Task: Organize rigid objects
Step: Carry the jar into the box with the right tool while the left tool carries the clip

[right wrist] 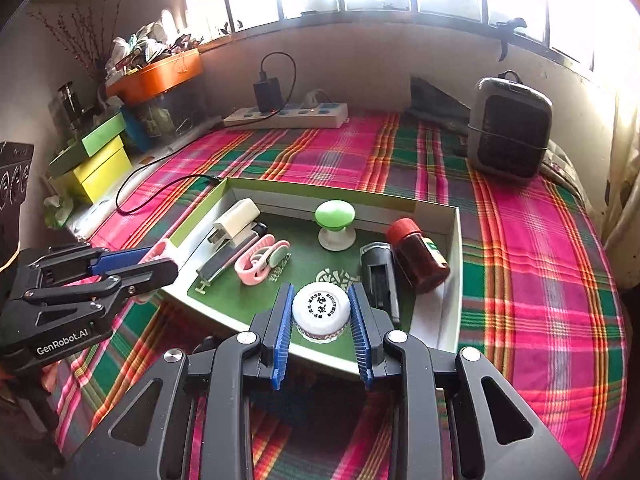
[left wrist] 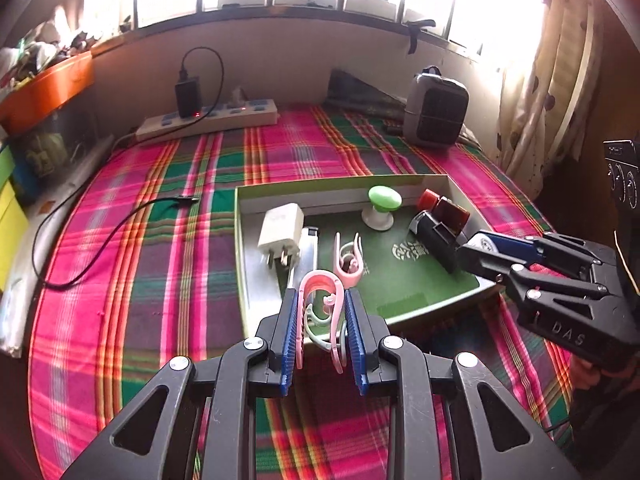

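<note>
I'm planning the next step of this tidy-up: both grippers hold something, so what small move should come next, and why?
Probably lower the right gripper a little and open it. The white-capped jar between its fingers already sits over a bare green patch inside the tray, clear of the stapler. The left gripper, gripping the pink clip, hangs at the tray's near edge.
</note>
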A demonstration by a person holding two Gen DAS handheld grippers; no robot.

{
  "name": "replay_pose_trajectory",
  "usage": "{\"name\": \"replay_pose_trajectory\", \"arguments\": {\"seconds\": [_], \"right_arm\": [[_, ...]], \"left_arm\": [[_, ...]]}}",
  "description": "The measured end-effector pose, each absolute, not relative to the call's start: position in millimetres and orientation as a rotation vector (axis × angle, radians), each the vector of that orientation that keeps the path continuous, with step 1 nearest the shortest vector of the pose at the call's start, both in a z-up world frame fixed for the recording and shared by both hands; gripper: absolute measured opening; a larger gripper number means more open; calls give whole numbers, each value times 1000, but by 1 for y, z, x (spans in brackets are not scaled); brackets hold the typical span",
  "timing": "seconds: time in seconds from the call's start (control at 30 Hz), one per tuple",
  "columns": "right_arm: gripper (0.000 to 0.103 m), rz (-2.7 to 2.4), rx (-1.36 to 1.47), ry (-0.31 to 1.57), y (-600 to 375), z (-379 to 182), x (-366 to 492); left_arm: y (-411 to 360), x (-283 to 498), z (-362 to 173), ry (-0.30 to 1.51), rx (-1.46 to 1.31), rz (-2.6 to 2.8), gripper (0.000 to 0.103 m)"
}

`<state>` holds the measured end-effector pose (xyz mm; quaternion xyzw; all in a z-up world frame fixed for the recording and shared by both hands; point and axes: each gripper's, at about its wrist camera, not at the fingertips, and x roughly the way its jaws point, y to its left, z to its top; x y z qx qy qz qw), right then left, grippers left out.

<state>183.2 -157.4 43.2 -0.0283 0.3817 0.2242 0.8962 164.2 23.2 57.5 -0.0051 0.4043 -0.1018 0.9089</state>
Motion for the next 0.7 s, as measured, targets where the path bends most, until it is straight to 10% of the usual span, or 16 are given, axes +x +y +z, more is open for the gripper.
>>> {"name": "replay_pose_trajectory", "arguments": {"seconds": [0.7], "right_arm": [[29,470,-102,874,-145,11,215]], "left_arm": [[23,204,30,908,7,-198,22]]}}
